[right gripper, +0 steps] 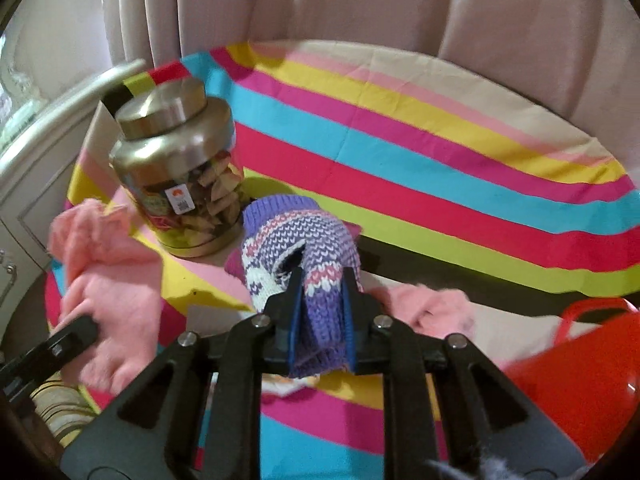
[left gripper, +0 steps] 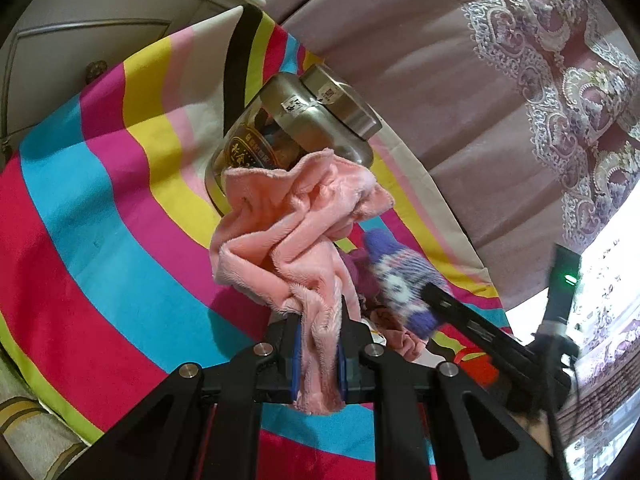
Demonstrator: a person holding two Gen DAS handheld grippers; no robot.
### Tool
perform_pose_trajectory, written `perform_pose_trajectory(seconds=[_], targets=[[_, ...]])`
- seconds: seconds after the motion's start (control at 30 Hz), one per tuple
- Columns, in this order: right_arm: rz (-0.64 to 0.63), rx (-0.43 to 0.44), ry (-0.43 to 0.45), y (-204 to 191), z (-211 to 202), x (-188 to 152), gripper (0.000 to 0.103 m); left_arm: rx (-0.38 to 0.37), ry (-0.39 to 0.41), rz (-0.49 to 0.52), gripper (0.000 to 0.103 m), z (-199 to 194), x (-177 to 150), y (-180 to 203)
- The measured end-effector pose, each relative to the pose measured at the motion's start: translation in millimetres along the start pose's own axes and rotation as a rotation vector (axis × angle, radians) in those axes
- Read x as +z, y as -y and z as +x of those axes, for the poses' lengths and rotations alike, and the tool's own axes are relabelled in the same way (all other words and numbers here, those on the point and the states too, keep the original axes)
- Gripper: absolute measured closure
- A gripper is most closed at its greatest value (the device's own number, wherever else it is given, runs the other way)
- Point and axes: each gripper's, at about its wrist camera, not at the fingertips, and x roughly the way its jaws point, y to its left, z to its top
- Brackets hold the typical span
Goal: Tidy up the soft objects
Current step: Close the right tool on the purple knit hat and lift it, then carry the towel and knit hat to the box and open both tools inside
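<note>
My left gripper (left gripper: 319, 312) is shut on a pink fleece cloth (left gripper: 288, 232) and holds it bunched above the striped tablecloth (left gripper: 100, 200). The cloth also shows at the left of the right wrist view (right gripper: 108, 276). My right gripper (right gripper: 322, 284) is shut on a purple patterned knit glove (right gripper: 300, 240). The glove shows in the left wrist view (left gripper: 400, 276) beside the pink cloth. Another pink soft item (right gripper: 432, 308) lies on the table to the right of the glove.
A glass jar with a metal lid (right gripper: 180, 168) stands on the table behind the cloths; it also shows in the left wrist view (left gripper: 304, 120). A red basket (right gripper: 580, 368) sits at the right. Pink curtains (right gripper: 360, 8) hang behind. A white cabinet (left gripper: 60, 40) stands left.
</note>
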Motion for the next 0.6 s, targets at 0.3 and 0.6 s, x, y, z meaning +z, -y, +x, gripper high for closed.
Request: perform_pose_trajectory(seconds=[0.3, 0.6], targets=[[0.067, -0.085, 0.052, 52.8, -104.1, -51.8, 0.082, -0.044, 0.004, 0.048, 0.09, -4.2, -3.3, 9.6], [0.251, -0.231, -0.002, 133.0, -198.3, -156.5, 0.082, -0.121, -0.044, 0.14, 0.089, -4.8, -15.4, 36.8]])
